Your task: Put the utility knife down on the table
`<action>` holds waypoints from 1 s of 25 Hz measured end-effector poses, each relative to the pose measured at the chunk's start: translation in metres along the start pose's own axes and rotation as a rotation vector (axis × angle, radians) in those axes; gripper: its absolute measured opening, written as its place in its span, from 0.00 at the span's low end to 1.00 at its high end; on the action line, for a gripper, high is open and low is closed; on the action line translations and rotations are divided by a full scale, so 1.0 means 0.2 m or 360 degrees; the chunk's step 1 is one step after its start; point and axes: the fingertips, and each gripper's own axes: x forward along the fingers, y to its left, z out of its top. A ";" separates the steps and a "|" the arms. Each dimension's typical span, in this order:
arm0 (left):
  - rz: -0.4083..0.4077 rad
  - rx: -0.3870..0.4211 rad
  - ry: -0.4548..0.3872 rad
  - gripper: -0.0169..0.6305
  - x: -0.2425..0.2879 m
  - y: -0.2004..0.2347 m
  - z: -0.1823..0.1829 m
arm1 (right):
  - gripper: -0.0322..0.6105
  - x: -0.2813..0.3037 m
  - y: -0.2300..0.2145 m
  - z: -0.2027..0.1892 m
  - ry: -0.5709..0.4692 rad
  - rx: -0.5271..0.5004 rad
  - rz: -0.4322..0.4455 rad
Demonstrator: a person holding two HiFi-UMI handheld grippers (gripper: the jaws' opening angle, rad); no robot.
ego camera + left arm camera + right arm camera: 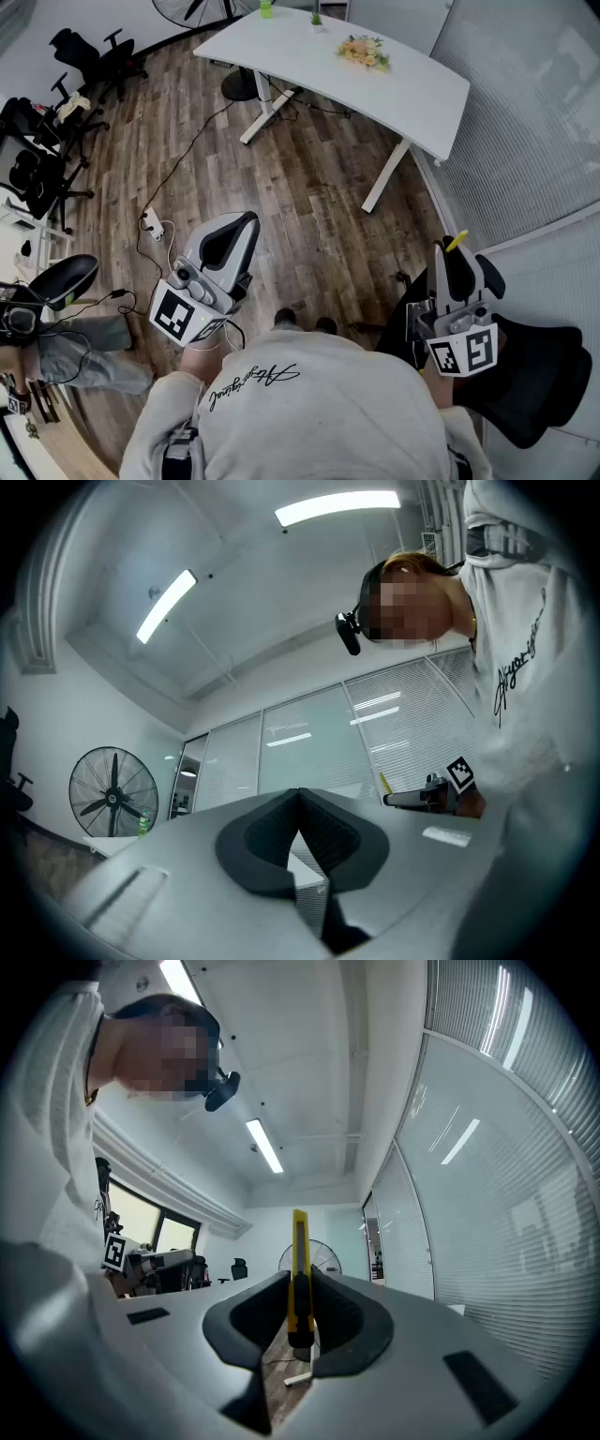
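Observation:
A yellow utility knife (299,1241) stands upright between the jaws of my right gripper (300,1283), which is shut on it. In the head view its yellow tip (456,243) sticks out above the right gripper (452,253), held at the lower right near my body. The left gripper (246,221) hangs at the lower left over the wooden floor; in its own view the jaws (300,795) meet with nothing between them. The white table (309,56) stands far ahead at the top of the head view, well away from both grippers.
A bunch of flowers (364,52) and a green item (266,9) sit on the table. Black office chairs (89,52) and a standing fan (202,9) are at the left and top. A power strip with cables (153,225) lies on the floor. A blinds-covered glass wall (534,122) runs along the right.

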 end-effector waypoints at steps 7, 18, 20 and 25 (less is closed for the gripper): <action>0.0006 0.0009 -0.0005 0.02 -0.01 0.01 0.01 | 0.16 0.01 0.01 -0.01 0.0005 -0.0001 0.0006; 0.0020 0.0024 0.0043 0.02 0.01 0.03 -0.02 | 0.16 0.04 0.00 -0.04 0.0040 0.0011 -0.0017; 0.0030 0.0023 0.0060 0.02 0.01 0.04 -0.02 | 0.16 0.05 0.00 -0.05 0.0047 0.0031 -0.0025; 0.0066 0.0050 0.0136 0.02 -0.01 0.06 -0.04 | 0.16 0.04 0.02 -0.07 0.0063 0.0030 -0.0054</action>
